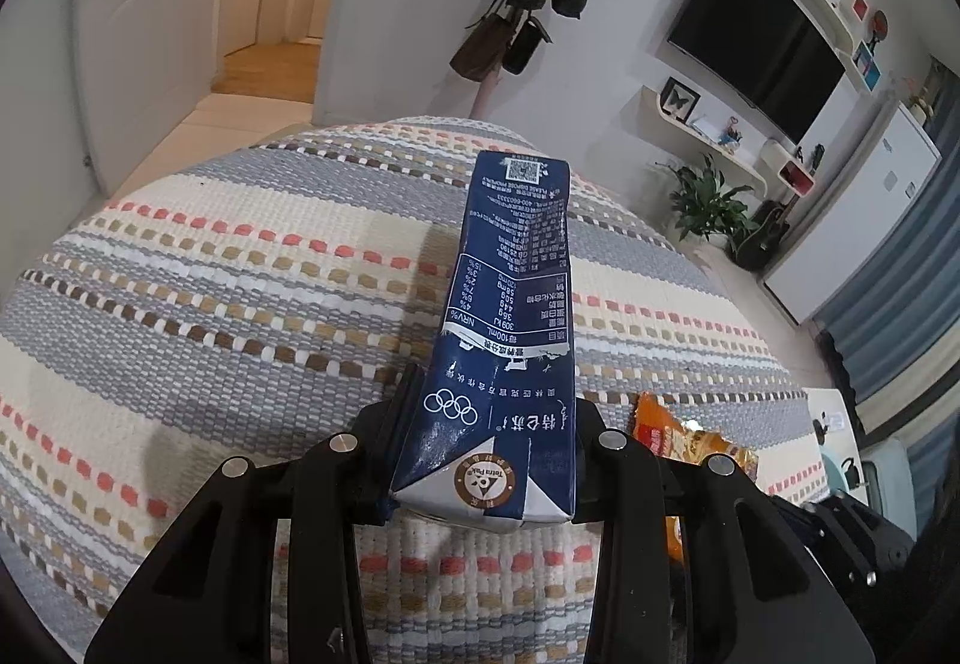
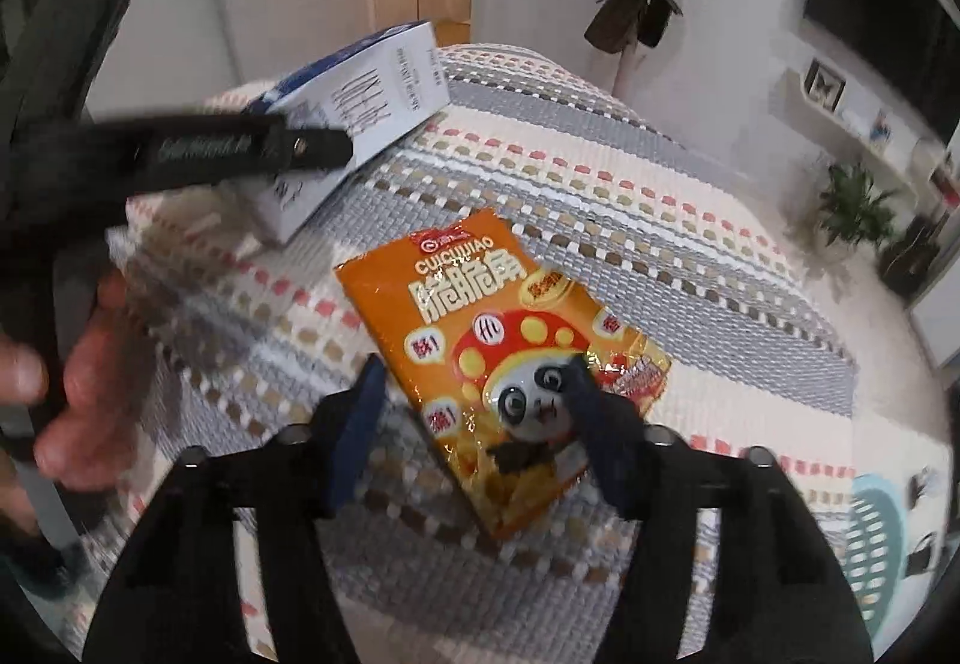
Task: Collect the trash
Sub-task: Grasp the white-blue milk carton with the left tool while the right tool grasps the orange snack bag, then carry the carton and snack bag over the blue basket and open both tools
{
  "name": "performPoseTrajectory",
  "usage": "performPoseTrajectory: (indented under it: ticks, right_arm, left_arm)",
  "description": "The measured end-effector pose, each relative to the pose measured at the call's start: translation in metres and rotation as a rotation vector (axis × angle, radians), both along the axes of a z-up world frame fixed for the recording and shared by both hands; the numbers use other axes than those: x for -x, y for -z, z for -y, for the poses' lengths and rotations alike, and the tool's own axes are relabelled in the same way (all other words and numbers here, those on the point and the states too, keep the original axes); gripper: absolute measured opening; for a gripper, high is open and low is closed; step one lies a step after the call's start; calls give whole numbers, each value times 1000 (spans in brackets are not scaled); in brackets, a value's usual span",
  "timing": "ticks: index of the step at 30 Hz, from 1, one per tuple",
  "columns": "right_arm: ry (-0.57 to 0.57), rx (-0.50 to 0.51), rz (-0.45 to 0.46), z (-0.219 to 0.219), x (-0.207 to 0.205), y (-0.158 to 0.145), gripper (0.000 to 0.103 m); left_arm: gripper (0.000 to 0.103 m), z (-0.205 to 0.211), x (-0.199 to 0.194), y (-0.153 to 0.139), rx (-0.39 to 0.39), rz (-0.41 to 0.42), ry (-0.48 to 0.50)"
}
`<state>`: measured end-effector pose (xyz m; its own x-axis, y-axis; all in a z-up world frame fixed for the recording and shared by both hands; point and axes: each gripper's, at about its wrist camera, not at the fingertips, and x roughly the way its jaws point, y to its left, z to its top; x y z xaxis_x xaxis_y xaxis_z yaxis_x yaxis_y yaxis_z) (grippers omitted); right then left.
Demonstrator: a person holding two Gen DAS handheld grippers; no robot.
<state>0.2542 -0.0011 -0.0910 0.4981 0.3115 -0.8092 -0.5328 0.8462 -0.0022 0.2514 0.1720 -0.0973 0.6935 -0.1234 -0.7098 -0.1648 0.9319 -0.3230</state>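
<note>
Bedroom, striped woven bedspread carrying the trash. Left gripper clamping the blue milk carton by its folded base, carton lifted off the cover, likely for carrying away. Right gripper hovering over the orange snack bag lying flat mid-bed, toward the near edge, jaws spread astride the bag's lower end, not yet pinching, probably lining up a grab.
</note>
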Motion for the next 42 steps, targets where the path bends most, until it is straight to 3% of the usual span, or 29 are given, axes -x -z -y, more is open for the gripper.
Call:
performPoseTrajectory:
  ticks: [2, 3, 6, 15, 27, 36, 42]
  right_arm:
    - [14, -19, -7, 1, -10, 0, 34]
    - [18, -24, -10, 1, -13, -1, 18]
    - [39, -43, 4, 5, -15, -7, 7]
    - [137, -117, 144, 60, 12, -55, 2]
    - [381, -273, 215, 202, 52, -94, 2]
    - [607, -288, 186, 309, 86, -69, 2]
    - [722, -326, 85, 363, 98, -25, 2]
  left_arm:
    - [35, 1, 0, 0, -3, 0, 2]
    - [35, 2, 0, 0, -2, 0, 3]
    - [35, 5, 0, -1, 10, 5, 11]
    - [35, 43, 8, -26, 53, 104, 158]
    - [35, 177, 33, -58, 28, 144, 425]
    - [35, 296, 33, -47, -3, 101, 610]
    - [35, 354, 35, -17, -56, 32, 693]
